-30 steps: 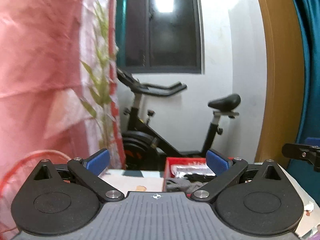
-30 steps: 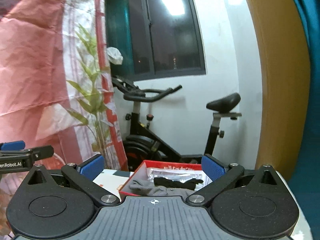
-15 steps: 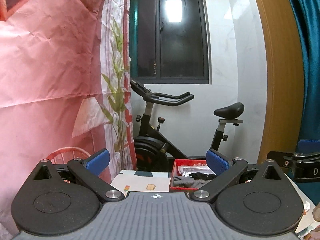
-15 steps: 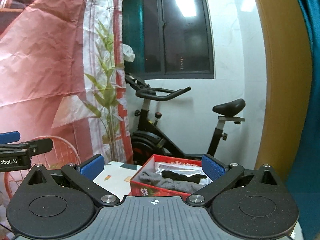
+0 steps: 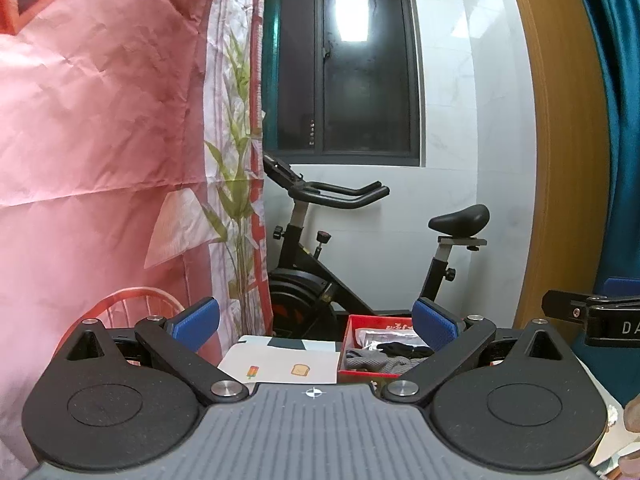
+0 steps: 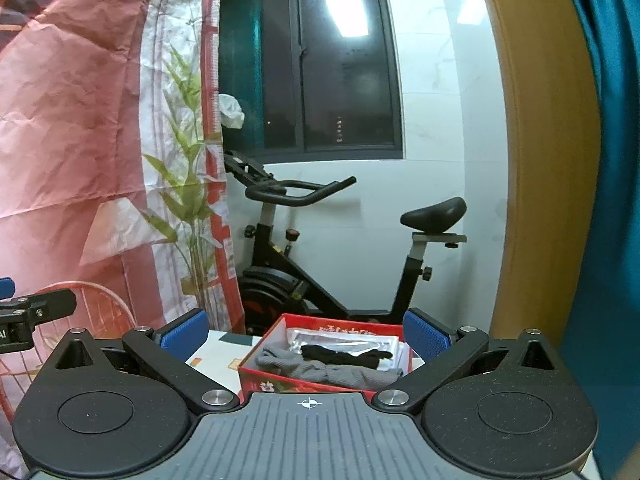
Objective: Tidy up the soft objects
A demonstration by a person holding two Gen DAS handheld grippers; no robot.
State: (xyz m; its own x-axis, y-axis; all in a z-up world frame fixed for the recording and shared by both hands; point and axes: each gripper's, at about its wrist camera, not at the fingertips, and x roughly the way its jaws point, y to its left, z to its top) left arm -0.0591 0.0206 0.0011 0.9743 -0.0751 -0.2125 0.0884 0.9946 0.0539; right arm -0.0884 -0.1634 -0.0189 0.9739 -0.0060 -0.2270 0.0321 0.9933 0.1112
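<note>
Exercise bike (image 6: 328,256) behind red box (image 6: 320,376), pink curtain (image 5: 100,140) left

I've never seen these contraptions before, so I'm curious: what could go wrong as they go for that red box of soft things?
The grey cloth drapes over the red box wall; pulling it might tip the box. The black cloth lies on top of it, so both may lift together. The box sits near the table edge and could slide off.

Home, spare-room corner. Exercise bike (image 6: 320,256) straight ahead of the claw under a dark window (image 6: 320,72). Teal curtain (image 6: 600,160) on the right.
</note>
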